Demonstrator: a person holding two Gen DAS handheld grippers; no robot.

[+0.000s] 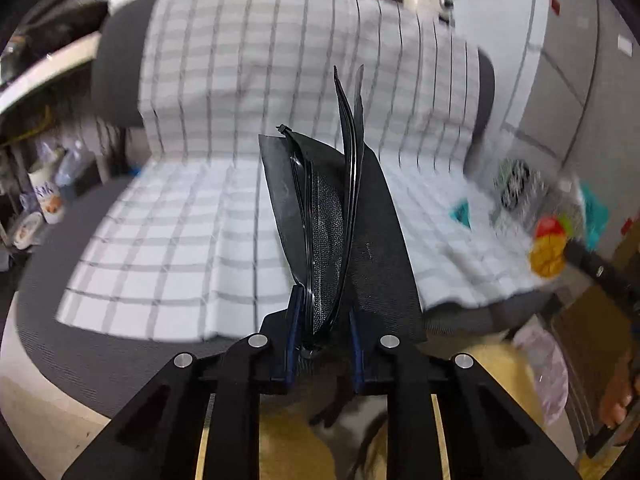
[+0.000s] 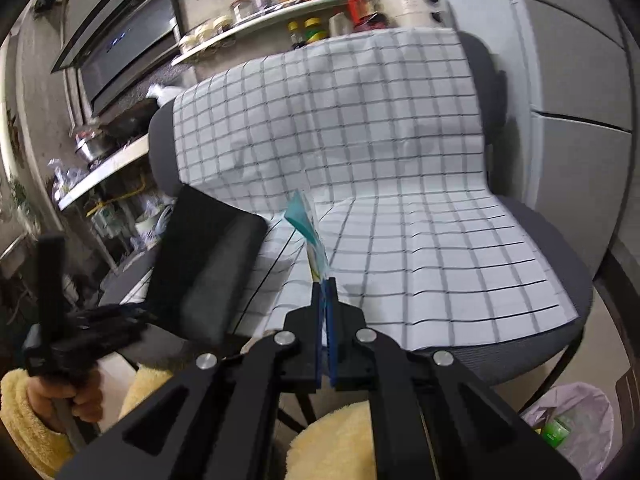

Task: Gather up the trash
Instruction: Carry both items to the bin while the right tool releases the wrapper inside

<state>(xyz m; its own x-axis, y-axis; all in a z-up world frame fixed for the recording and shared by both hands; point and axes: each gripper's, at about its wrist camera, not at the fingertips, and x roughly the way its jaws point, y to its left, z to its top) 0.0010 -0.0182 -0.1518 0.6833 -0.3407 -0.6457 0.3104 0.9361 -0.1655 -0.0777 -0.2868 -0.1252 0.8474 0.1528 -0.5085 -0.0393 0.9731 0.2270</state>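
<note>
My left gripper (image 1: pixel 325 312) is shut on a black pouch with a mesh side (image 1: pixel 336 224), held upright above the chair seat; the pouch also shows in the right wrist view (image 2: pixel 204 264) at the left. My right gripper (image 2: pixel 325 284) is shut on a teal and clear snack wrapper (image 2: pixel 308 232), held edge-on above the seat. In the left wrist view the wrapper (image 1: pixel 556 216) is blurred at the right, colourful with a fruit picture, over the seat's right edge.
A grey chair (image 2: pixel 532 232) is covered by a white checked cloth (image 2: pixel 360 160). A bin with a pale purple liner (image 2: pixel 576 420) stands on the floor at lower right, a green item inside. Kitchen shelves with jars (image 2: pixel 304 0) stand behind.
</note>
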